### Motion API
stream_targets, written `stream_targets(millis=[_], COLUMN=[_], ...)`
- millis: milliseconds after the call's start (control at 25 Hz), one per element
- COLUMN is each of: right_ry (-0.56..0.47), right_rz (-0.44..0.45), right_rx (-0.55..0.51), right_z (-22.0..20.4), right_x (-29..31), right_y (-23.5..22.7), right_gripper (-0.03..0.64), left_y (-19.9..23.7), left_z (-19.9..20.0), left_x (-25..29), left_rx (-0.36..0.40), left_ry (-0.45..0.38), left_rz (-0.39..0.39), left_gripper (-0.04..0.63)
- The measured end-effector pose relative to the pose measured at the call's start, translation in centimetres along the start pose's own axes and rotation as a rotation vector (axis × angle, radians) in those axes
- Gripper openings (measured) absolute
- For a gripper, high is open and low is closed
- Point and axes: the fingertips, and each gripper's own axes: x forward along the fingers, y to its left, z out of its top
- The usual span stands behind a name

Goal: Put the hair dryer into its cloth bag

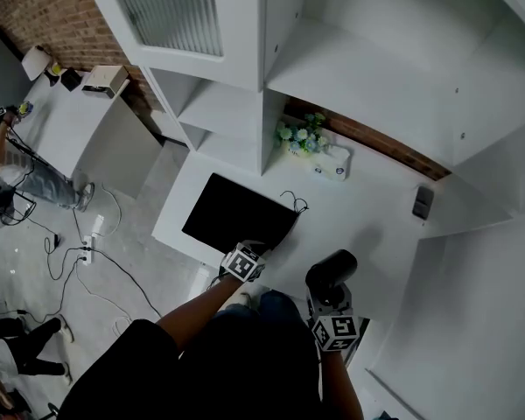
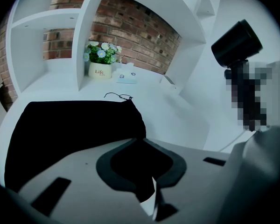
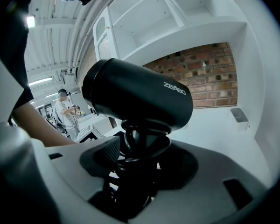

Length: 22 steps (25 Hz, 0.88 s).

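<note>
Hair dryer (image 3: 137, 99) hangs above the white desk (image 1: 367, 221) beside the flat cloth bag (image 1: 236, 213) — your right gripper (image 3: 136, 155) clamps its handle, your left gripper (image 2: 141, 148) pinches the bag's near edge, likely readying the mouth for loading.

My right claw (image 3: 135, 160) is smooth pale plastic with a ribbed dark pad (image 3: 108, 149). The hair dryer (image 3: 137, 101) is smooth black plastic, faintly satin. The cloth bag (image 2: 70, 129) is matt black fabric. Beneath the bag is a smooth white desk (image 2: 177, 118), and behind it a rough brick wall (image 2: 130, 36).
</note>
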Motion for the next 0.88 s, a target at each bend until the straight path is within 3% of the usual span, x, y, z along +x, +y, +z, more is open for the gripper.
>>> stream_targets(millis=[320,520,680,880], right_ry=[0.017,0.027,0.034,0.034], right_rz=[0.125,0.177,0.172,0.14], right_rx=[-0.041,-0.076,-0.069,-0.06], right_z=[1.4,1.9,1.9,1.6], right_x=[2.5,3.2,3.2,3.4], right_y=[-3.1,-4.6,-5.3,-6.2], right_gripper=[0.255,0.255,0.255,0.255], left_y=[-0.3,-1.3,-2.0,-2.1], left_z=[1.3,0.7,0.3,-1.0], left_x=[-0.2,0.6,1.7,3.6], left_rx=[-0.107,-0.074,-0.089,0.005], left_ry=[-0.023,0.044,0.068,0.13], left_rz=[0.036,0.043,-0.001,0.018], left_gripper=[0.04,0.046,0.109,0.11])
